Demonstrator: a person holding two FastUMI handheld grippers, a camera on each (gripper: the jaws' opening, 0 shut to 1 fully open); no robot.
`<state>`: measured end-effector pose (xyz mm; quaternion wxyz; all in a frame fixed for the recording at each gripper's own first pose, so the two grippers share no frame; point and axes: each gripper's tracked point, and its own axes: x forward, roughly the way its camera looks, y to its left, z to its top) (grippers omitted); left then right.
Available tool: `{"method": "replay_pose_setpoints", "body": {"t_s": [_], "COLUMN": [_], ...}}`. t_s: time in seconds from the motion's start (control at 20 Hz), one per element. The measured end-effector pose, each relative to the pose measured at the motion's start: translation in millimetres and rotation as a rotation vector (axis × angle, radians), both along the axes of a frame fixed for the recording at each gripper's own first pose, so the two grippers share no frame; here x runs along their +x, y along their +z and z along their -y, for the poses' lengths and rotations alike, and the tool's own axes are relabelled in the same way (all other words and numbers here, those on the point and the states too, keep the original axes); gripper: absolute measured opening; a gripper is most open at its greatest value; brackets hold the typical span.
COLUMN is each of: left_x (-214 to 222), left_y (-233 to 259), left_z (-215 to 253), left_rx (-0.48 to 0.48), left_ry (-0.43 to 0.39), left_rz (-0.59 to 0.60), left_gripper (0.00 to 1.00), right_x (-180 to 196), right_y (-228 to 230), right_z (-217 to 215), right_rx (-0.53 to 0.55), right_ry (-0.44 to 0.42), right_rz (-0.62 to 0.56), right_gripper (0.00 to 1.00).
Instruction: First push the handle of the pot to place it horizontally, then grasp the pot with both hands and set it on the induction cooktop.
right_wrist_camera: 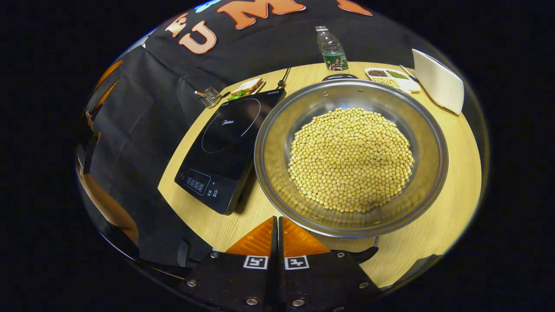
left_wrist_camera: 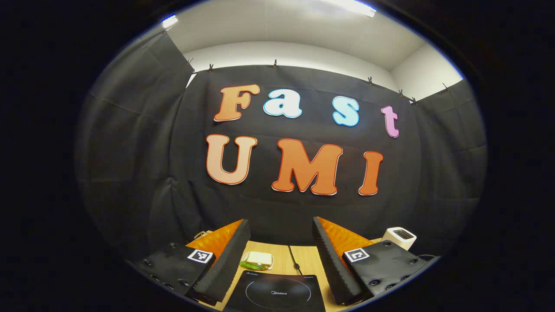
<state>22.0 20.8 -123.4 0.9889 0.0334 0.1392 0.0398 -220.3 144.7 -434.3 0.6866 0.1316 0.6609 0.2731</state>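
A wide steel pot (right_wrist_camera: 274, 130) heaped with yellow soybeans (right_wrist_camera: 351, 158) sits on the round wooden table (right_wrist_camera: 455, 208), right of the black induction cooktop (right_wrist_camera: 225, 147). My right gripper (right_wrist_camera: 277, 222) is shut with nothing between its fingers, tips just at the pot's near rim. A black pot handle (right_wrist_camera: 365, 253) pokes out beside the right finger, and another (right_wrist_camera: 339, 77) shows at the far rim. My left gripper (left_wrist_camera: 281, 221) is open, held above the cooktop (left_wrist_camera: 277, 294) and facing the booth wall.
Behind the cooktop lie a sandwich (right_wrist_camera: 248, 86), a small wire utensil (right_wrist_camera: 211, 96) and a cable (left_wrist_camera: 295, 259). A water bottle (right_wrist_camera: 331, 47), a divided dish of beans (right_wrist_camera: 390, 76) and a white appliance (right_wrist_camera: 438, 81) stand beyond the pot. A person's arm (right_wrist_camera: 106, 203) is at the left.
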Motion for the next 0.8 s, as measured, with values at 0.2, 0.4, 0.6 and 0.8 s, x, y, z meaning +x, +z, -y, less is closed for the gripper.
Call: {"method": "replay_pose_setpoints", "body": {"t_s": [0.2,0.4,0.6,0.8], "left_x": [5,7,10,11], "left_y": [-1,-3,-13,-19], "left_z": [17,29,27,15], "left_rx": [0.006,-0.003,0.001,0.023], "left_ry": [-0.021,-0.037,-0.036,-0.013], "left_rz": [-0.006,-0.004,-0.016,-0.027], "left_gripper": [0.96,0.96,0.94,0.96], "right_x": [6,17,33,46], "right_y": [-6,-20,-38,-51], "right_z": [32,69,97,124], "right_rx": [-0.006,-0.076,-0.148,-0.232], "right_ry": [-0.064,-0.128,-0.18,-0.233], "right_rz": [-0.016,-0.009,0.017,0.036], "right_gripper": [0.0,0.0,0.0,0.0]}}
